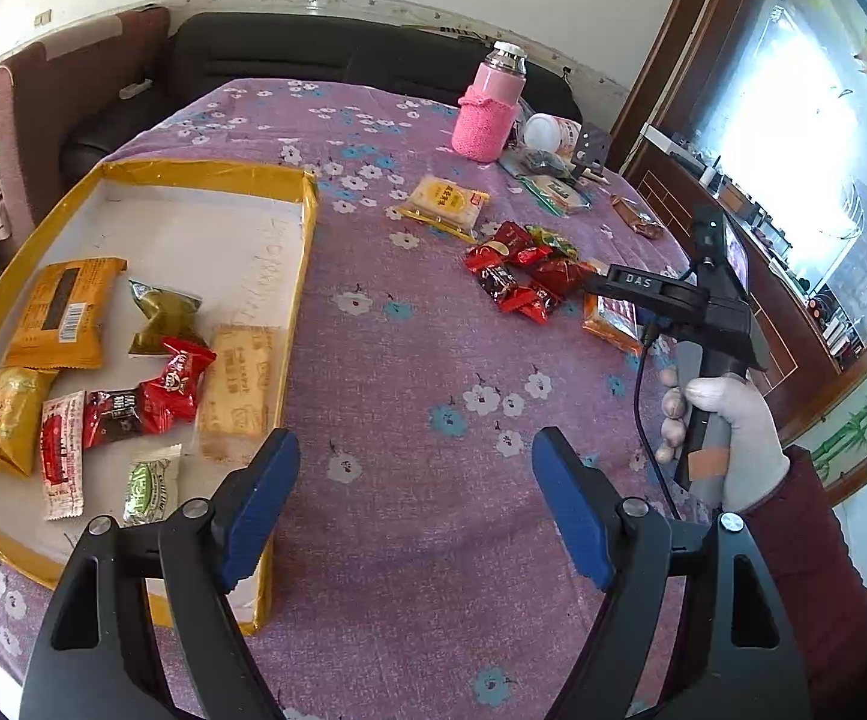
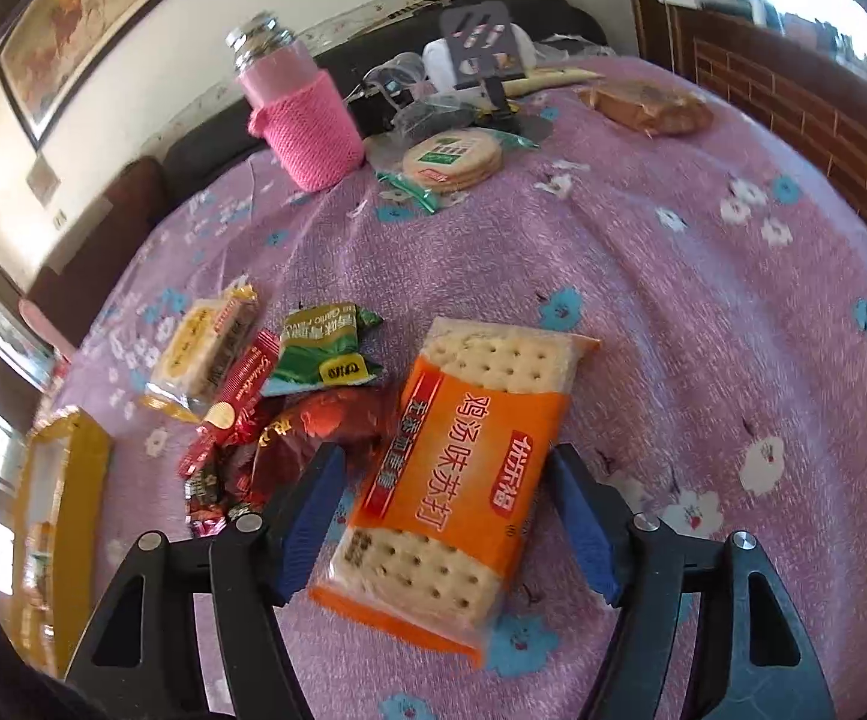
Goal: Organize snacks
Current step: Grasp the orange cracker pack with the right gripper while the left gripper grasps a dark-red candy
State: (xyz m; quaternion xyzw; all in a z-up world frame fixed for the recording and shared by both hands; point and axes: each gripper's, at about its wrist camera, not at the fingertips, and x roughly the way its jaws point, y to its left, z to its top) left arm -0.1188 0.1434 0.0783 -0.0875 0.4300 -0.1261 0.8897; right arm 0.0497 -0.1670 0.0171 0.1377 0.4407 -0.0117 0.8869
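The right gripper [image 2: 442,513] hangs over the orange cracker pack [image 2: 451,480], tongs spread wide on either side of it, not touching. The left gripper [image 1: 415,501] hovers apart over the purple cloth [image 1: 433,372], just right of the yellow-rimmed tray [image 1: 307,252] holding snacks.

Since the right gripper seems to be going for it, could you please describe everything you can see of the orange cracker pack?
The orange cracker pack is a flat sealed plastic wrapper with an orange band bearing white Chinese characters, clear at both ends so pale, dotted soda crackers show. It lies flat and slightly diagonal on the purple floral tablecloth, unopened, between the open fingers of the right gripper, which do not visibly clamp it. A red snack packet lies beside its left edge.
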